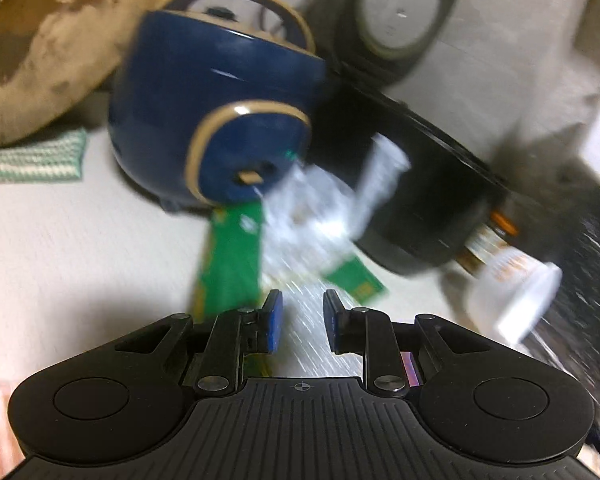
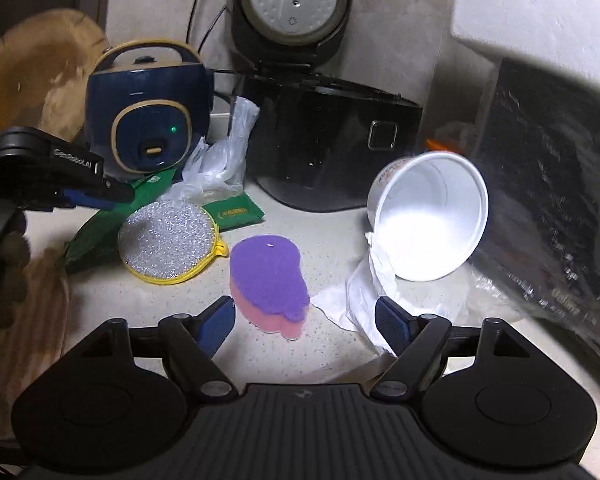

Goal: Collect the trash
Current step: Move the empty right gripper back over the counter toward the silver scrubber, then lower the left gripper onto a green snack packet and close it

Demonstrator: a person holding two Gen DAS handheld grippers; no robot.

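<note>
While the right tongs (image 2: 305,322) stand wide open with nothing between their blue pads, they hover low over the speckled surface (image 2: 332,240), a purple-and-pink sponge (image 2: 269,280) lying just ahead of the gap. Right of the sponge, a white paper cup (image 2: 428,216) lies tipped on its side, mouth toward the camera, resting on a crumpled white tissue (image 2: 364,292). Behind it sits a black rice cooker (image 2: 332,140) with its lid raised, and left of that a small navy-blue cooker (image 2: 148,120) with a green light.

In front of the blue cooker lie a green wrapper (image 2: 236,212), a clear crumpled plastic bag (image 2: 220,156), and a round silver scouring pad (image 2: 168,236) with a yellow edge. The left tongs (image 1: 300,320) are partly open and grip nothing; in the left wrist view, which is blurred, they point at the green wrapper and plastic bag, with the silver pad showing in the gap beneath them. In the right wrist view those tongs reach in from the left edge, tips over the wrapper.
</note>
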